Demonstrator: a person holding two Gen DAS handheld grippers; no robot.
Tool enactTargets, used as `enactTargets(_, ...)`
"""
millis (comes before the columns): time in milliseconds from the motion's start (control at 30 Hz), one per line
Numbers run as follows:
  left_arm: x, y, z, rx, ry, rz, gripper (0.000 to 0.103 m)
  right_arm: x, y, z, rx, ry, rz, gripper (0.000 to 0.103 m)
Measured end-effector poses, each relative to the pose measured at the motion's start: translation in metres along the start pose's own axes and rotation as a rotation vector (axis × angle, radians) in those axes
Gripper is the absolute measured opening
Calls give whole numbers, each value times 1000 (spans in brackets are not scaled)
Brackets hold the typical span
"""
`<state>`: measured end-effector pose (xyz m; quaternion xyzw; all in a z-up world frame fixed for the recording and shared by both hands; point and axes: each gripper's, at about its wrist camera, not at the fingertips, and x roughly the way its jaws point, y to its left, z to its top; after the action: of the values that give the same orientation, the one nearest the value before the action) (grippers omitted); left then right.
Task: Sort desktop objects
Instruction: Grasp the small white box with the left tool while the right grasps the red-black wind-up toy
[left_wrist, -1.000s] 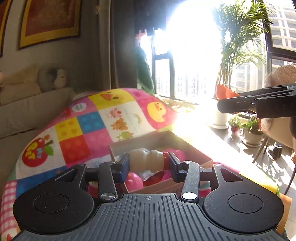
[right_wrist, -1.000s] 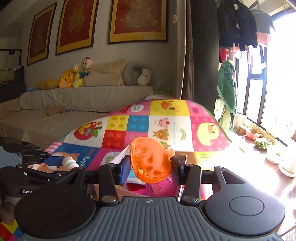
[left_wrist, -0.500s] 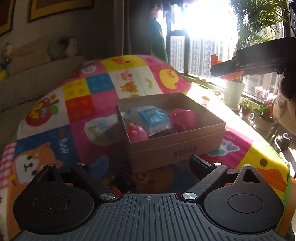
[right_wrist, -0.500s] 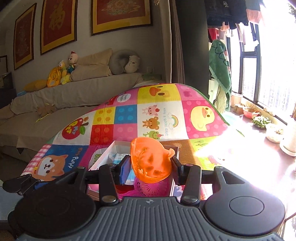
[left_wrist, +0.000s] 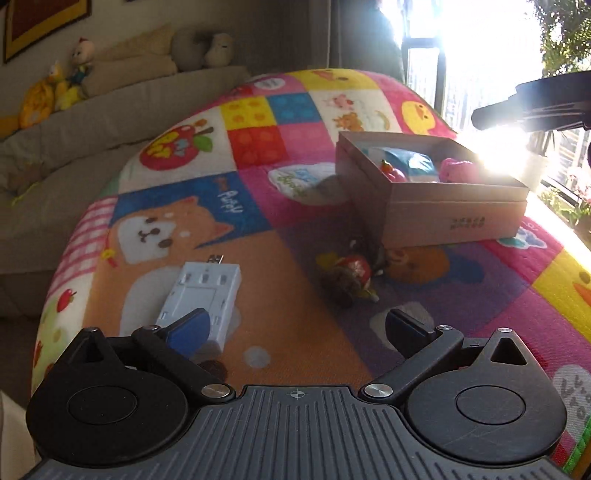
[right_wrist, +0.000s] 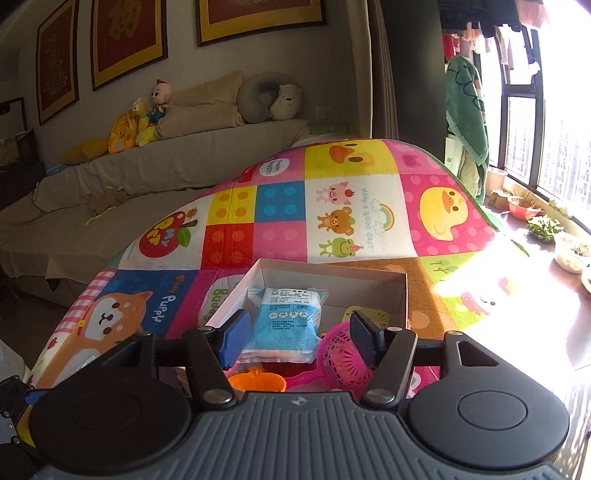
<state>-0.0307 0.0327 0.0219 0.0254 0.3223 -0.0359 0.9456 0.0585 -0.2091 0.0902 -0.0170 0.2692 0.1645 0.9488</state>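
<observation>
A cardboard box stands on the colourful play mat, holding a blue packet, a pink toy and an orange toy. My left gripper is open and empty, low over the mat. A pale blue USB hub lies by its left finger. A red-and-brown small toy lies just ahead of it. My right gripper is open and empty above the box, and it shows as a dark shape in the left wrist view.
A grey sofa with plush toys stands behind the mat. Potted plants line the sunlit windowsill at the right. Strong glare washes out the right of the left wrist view.
My left gripper let go of the bottle, opened and pulled back from the box toward the hub. My right gripper opened and the orange toy dropped into the box.
</observation>
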Motion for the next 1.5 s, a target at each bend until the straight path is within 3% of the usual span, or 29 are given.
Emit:
enactTargets(233, -9, 38, 5, -119, -28, 141, 103, 22, 94, -58, -268, 103, 150, 66)
enactTargets(300, -13, 46, 6, -135, -39, 160, 103, 31, 110, -66, -286, 118, 178, 69)
enactTargets(367, -15, 52, 7, -148, -43, 173, 103, 41, 119, -68, -272, 127, 200, 79)
enactTargets(433, -16, 56, 6, -155, -41, 181, 103, 54, 125, -68, -266, 133, 187, 79)
enactTargets(533, -16, 56, 3, -153, -36, 173, 103, 66, 125, -66, -242, 144, 177, 79)
enactTargets(633, -11, 54, 0, -142, -21, 162, 103, 68, 122, -67, -246, 152, 186, 61)
enactTargets(733, -5, 51, -3, -134, -2, 150, 103, 59, 114, -68, -221, 138, 181, 60)
enactTargets(900, 4, 47, -4, -102, 14, 137, 103, 26, 87, -74, -174, 111, 146, 60)
enactTargets(1100, 21, 38, -1, -82, 43, 104, 103, -2, 53, -90, -162, 99, -3, 60)
enactTargets(1233, 26, 25, 2, -56, 43, 63, 103, -8, 40, -99, -127, 109, -36, 60)
enactTargets(1367, 30, 16, 5, -25, 42, 61, 103, -5, 34, -105, -80, 109, -47, 68)
enactTargets(1500, 37, 21, 12, -27, 31, 120, 103, 1, 37, -111, -74, 108, -65, 76)
